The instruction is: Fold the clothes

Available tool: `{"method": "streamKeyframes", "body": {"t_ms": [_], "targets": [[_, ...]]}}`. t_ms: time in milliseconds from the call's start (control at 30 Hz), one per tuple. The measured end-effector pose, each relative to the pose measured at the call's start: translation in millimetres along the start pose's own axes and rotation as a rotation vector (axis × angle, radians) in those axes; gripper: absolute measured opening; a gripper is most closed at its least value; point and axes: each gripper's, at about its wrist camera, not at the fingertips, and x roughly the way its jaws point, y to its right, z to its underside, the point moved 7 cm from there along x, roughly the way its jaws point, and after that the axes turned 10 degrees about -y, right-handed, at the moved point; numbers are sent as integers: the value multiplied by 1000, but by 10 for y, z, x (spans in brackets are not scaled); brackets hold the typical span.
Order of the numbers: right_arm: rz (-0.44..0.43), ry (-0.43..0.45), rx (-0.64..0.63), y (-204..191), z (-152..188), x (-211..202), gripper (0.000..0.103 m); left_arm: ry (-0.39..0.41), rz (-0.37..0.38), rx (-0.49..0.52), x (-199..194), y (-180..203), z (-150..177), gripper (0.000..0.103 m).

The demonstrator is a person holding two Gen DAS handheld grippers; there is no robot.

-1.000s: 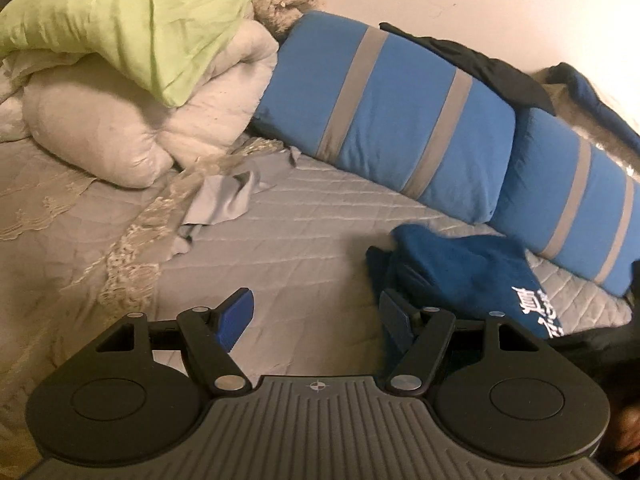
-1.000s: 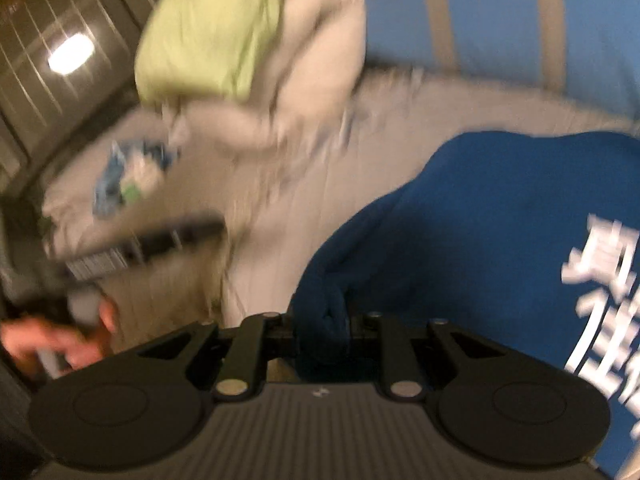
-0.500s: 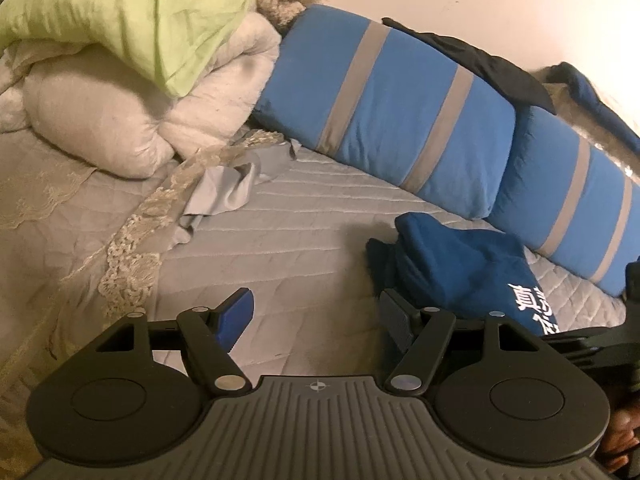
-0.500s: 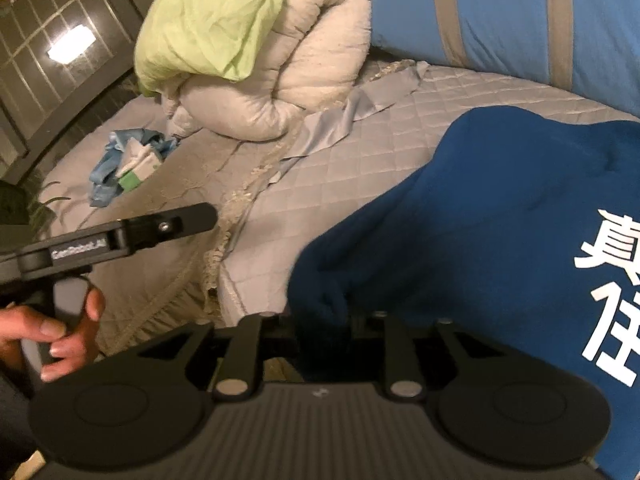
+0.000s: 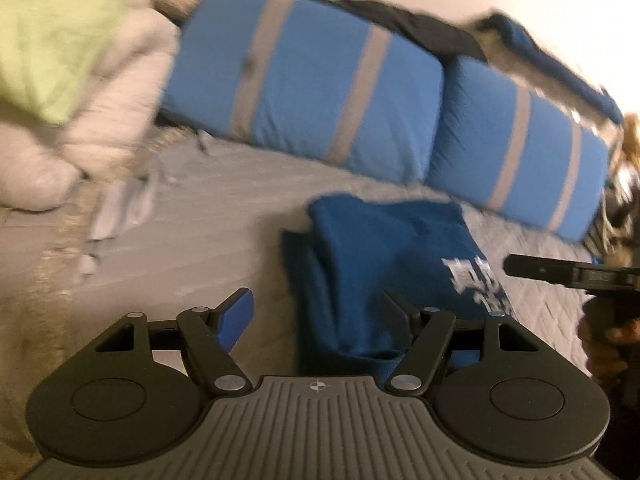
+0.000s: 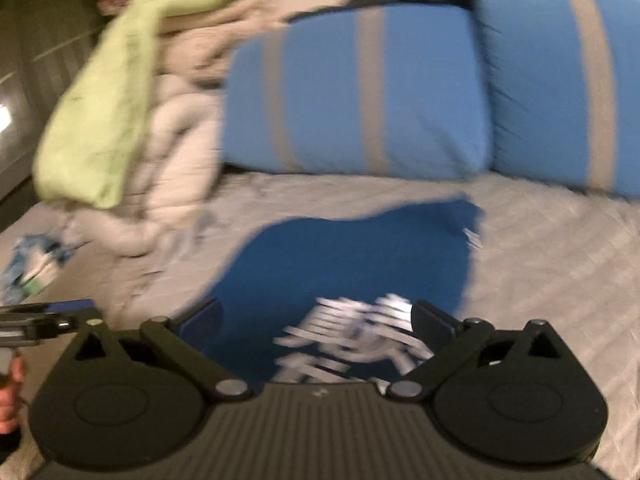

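A dark blue shirt (image 5: 384,256) with white printed characters lies folded on the grey quilted bed (image 5: 224,240). It also shows in the right wrist view (image 6: 352,264), flat just ahead of the fingers. My left gripper (image 5: 318,316) is open and empty, its right finger over the shirt's near edge. My right gripper (image 6: 316,320) is open and empty above the shirt's print. The right gripper also shows in the left wrist view (image 5: 560,272) at the far right. Both views are blurred by motion.
Two blue pillows with grey stripes (image 5: 320,92) line the back of the bed, dark clothes (image 5: 416,24) draped on top. A cream duvet with a green cloth (image 6: 120,92) is piled at the left. A grey cloth (image 5: 120,208) lies beside it.
My right gripper has let go of the blue shirt and opened, swinging to face the pillows. The shirt now lies on the bed. My left gripper has shifted right, toward the shirt.
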Motion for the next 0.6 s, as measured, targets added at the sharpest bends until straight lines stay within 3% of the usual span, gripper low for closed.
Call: {"method": "streamKeyframes", "body": {"t_ms": [100, 167, 300, 600], "targets": [[14, -36, 66, 233, 216, 106, 103, -110, 7, 38, 267, 49, 103, 69], [35, -69, 86, 325, 349, 162, 103, -180, -32, 71, 424, 22, 233, 70], [45, -87, 89, 370, 393, 182, 103, -168, -45, 78, 463, -106, 401, 79], [54, -101, 101, 398, 400, 200, 103, -163, -48, 41, 354, -184, 416, 80]]}}
